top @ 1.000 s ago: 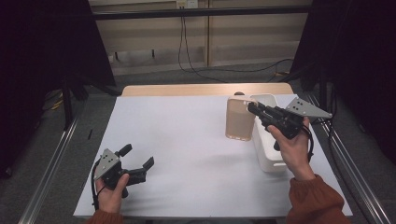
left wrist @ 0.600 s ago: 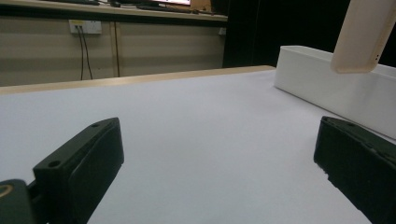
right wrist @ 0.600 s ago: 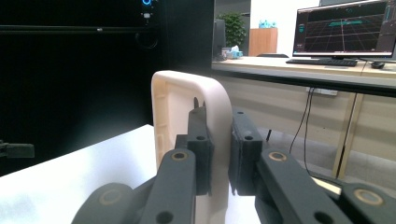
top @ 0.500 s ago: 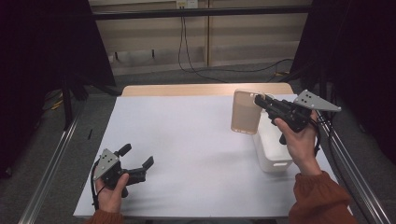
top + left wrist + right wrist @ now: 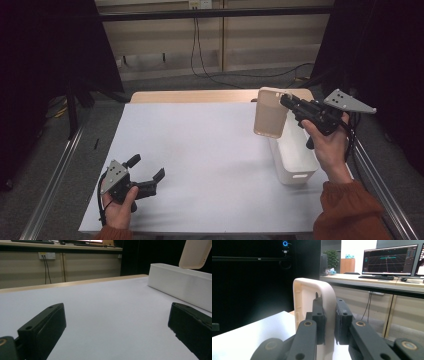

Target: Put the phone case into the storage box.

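A beige phone case (image 5: 270, 112) hangs in the air above the far end of a white bin (image 5: 295, 152), and my right gripper (image 5: 286, 100) is shut on its top edge. Seen along the right gripper's jaws, the case (image 5: 313, 293) stands upright with its rim pinched between the two black pads (image 5: 319, 315). My left gripper (image 5: 146, 172) rests low on the white table sheet (image 5: 200, 145) near the front left, open with nothing between its fingers (image 5: 42, 327). From there the case (image 5: 196, 252) shows above the bin (image 5: 182, 283).
The white bin sits along the table's right side. A metal rail (image 5: 50, 190) runs down each side of the table. Cables (image 5: 210, 65) lie on the floor beyond the far edge. A desk with monitors (image 5: 389, 260) stands behind.
My right hand has lifted the case up and away to the right, from beside the bin's near wall to above its far end. The left gripper has stayed in place.
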Demonstrator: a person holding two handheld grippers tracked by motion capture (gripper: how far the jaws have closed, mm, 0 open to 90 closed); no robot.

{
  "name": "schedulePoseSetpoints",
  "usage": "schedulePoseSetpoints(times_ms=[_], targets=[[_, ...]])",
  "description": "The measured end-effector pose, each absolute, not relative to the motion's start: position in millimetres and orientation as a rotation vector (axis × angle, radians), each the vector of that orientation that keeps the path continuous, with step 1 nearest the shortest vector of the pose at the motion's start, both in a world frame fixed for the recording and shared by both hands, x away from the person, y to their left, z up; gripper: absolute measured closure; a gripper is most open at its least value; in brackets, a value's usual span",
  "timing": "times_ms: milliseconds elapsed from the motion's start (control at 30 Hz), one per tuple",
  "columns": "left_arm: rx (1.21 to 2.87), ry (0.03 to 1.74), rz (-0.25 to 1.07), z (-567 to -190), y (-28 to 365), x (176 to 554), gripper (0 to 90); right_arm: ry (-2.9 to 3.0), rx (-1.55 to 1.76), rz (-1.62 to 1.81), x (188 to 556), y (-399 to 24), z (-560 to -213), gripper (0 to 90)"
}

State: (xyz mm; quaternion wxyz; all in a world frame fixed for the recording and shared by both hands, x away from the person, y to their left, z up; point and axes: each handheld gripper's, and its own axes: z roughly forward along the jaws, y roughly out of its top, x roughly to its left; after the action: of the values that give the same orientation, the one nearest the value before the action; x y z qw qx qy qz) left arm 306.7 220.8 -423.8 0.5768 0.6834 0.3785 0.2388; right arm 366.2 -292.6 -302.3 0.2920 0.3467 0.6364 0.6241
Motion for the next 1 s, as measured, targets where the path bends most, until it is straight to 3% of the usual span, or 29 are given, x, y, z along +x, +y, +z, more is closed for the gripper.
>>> schedulePoseSetpoints(times_ms=[1000], targets=[[1.613, 0.888, 0.566, -425, 217, 309, 1.7, 1.64, 0.979, 1.562, 384, -333, -292, 80.9]])
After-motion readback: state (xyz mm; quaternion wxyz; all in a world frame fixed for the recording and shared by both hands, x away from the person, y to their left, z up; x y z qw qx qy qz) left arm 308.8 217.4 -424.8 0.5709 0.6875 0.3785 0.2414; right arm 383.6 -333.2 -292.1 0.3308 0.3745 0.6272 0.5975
